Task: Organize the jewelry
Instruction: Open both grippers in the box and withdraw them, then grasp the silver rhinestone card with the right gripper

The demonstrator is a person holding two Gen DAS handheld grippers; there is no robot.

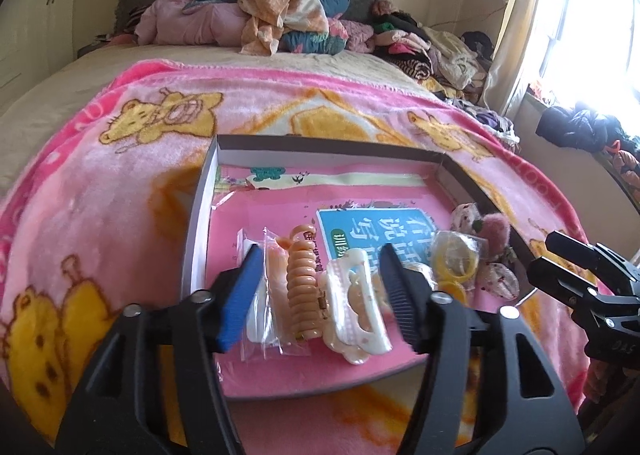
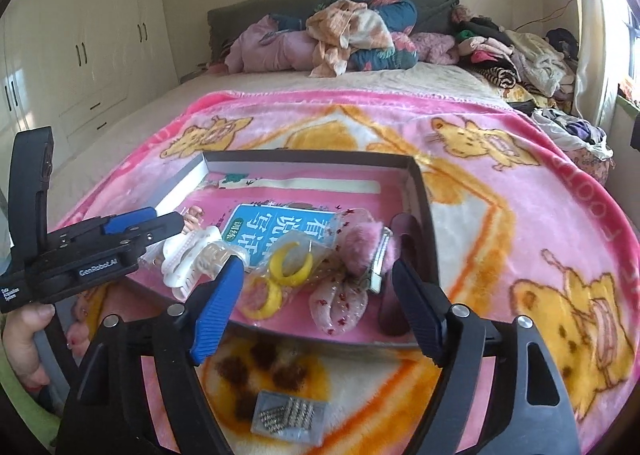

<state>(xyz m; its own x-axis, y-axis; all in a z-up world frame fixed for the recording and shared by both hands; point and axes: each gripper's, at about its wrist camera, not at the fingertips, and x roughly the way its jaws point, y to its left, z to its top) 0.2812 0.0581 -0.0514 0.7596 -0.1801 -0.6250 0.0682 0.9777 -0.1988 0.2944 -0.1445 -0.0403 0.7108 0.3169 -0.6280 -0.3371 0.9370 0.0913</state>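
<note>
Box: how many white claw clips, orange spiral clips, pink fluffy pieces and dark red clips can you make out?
White claw clip: 1
Orange spiral clip: 1
Pink fluffy piece: 1
Dark red clip: 1
Total: 4

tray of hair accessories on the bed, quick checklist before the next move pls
1. Left hand-held gripper free of load: ok, open, pads either side of the white claw clip, not pressing.
2. Right hand-held gripper free: ok, open, nothing gripped.
3. Tray sits flat on the pink blanket: ok.
4. Everything inside the tray: not ok, a small packet of silver pieces lies on the blanket outside.
5. Yellow rings bag sealed: cannot tell.
</note>
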